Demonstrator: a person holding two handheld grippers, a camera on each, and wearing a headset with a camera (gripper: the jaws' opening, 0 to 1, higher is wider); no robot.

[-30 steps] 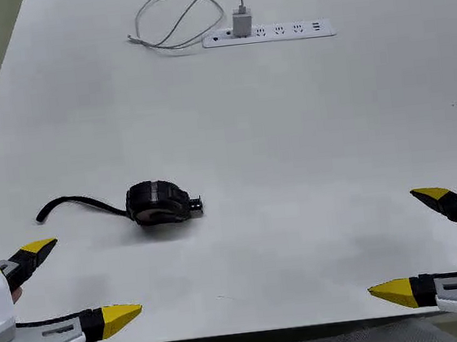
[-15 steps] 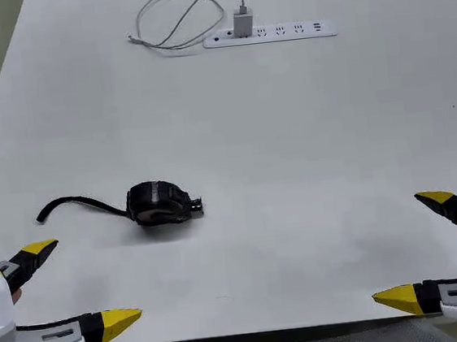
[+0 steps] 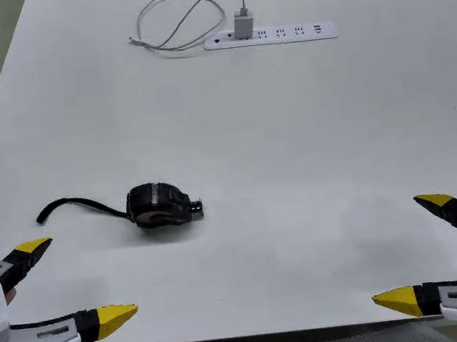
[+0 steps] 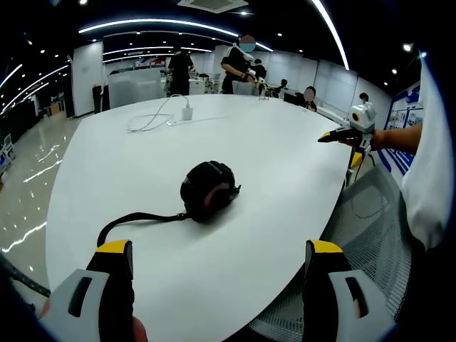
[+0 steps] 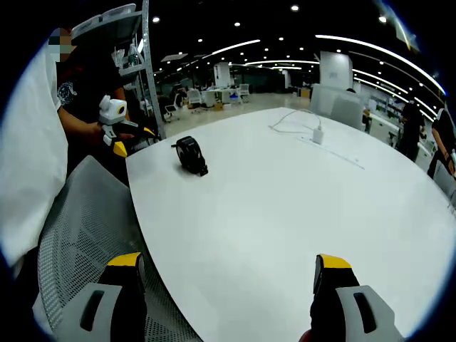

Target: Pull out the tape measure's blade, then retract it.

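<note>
Two pairs of yellow-tipped tongs hover at the near edge of the white table (image 3: 290, 132) in the head view. The left tongs (image 3: 76, 281) and right tongs (image 3: 412, 248) are both spread apart and empty. The black round tape measure (image 3: 160, 204) lies nearer the left pair, its black wrist strap (image 3: 73, 205) trailing away.

The left gripper view puts the case straight ahead of the jaws.

The right gripper view shows it well apart, far across the table.

Likely risks: the small blade hook (image 3: 200, 206) slips from the tips, or the unheld case slides when pulled.
</note>
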